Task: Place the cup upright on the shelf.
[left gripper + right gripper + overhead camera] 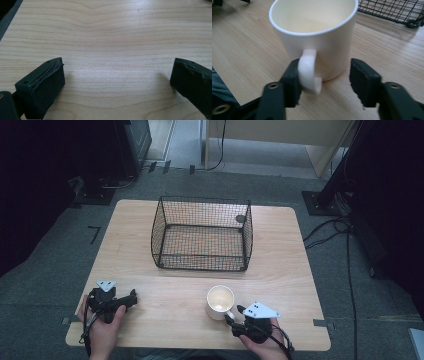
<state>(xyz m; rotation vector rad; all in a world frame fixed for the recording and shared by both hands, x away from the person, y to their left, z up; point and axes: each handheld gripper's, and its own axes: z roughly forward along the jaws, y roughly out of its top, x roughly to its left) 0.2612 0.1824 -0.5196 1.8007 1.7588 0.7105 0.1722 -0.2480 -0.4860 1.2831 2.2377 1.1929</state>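
A cream mug (220, 301) stands upright and empty near the table's front edge, right of centre. Its handle (308, 70) points toward my right gripper (234, 314). In the right gripper view the gripper (325, 75) is open, with the handle between the two jaws and close against the left one. The right jaw stands clear of the mug (317, 32). At the front left my left gripper (133, 299) rests in a hand, pointing right. In the left gripper view it (117, 80) is open wide over bare wood, nothing between the jaws.
A black wire basket (200, 265) sits at the middle of the wooden table (165, 320), behind the mug; its corner (392, 10) appears in the right gripper view. Cables and dark stands lie on the floor around the table.
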